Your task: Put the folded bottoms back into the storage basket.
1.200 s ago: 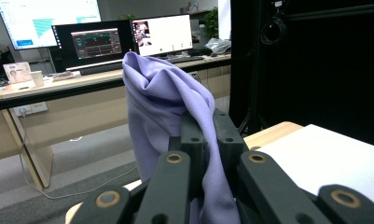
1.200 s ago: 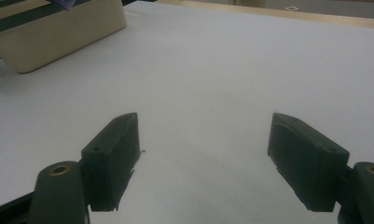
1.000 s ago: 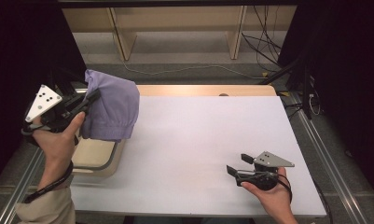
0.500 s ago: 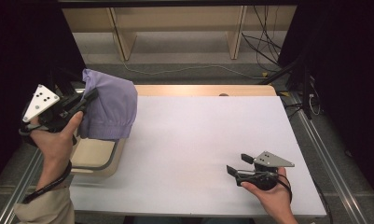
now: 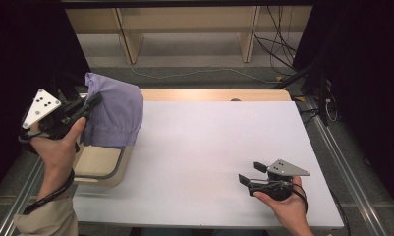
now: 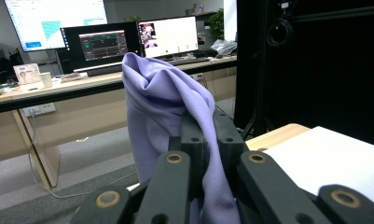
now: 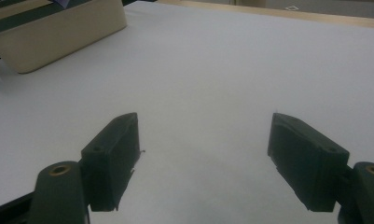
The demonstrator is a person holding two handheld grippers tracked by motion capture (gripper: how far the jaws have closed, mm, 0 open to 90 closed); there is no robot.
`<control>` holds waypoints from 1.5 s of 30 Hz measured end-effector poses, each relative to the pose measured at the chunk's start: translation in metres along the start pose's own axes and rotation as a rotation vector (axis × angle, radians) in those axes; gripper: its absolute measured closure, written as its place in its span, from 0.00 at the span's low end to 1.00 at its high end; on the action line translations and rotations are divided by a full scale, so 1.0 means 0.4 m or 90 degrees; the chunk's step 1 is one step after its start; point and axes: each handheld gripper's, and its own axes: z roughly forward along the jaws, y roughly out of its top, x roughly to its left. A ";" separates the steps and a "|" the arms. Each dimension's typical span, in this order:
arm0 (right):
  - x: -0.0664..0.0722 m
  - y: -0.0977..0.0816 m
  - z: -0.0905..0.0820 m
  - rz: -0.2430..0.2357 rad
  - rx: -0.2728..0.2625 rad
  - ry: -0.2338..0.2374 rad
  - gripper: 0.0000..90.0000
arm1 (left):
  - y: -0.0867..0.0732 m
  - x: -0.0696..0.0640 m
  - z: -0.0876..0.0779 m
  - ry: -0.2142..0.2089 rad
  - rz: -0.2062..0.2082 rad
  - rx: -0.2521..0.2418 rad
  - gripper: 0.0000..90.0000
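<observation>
A lilac cloth point(image 5: 113, 110) hangs bunched above the cream bin point(image 5: 98, 164) at the table's left edge. My left gripper point(image 5: 94, 102) is shut on its upper part and holds it up in the air. In the left gripper view the cloth point(image 6: 163, 100) rises in folds from between the closed black jaws of that gripper point(image 6: 205, 140). My right gripper point(image 5: 249, 173) rests low over the white tabletop near the front right, open, with nothing between its jaws. In the right gripper view its gripper point(image 7: 205, 154) shows wide-apart pads over bare white surface.
The white tabletop point(image 5: 209, 147) stretches between the two hands. The cream bin point(image 7: 54, 32) stands at the far left. A wooden strip point(image 5: 214, 95) edges the table's back, with shelving legs and cables on the floor beyond. Metal rails run along both table sides.
The left hand with the cloth has shifted very slightly; the cloth hangs much as before. The right gripper has stayed in place.
</observation>
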 end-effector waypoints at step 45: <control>0.000 0.000 0.000 0.000 0.000 0.000 0.29 | -0.001 0.044 -0.024 0.032 -0.010 0.006 0.94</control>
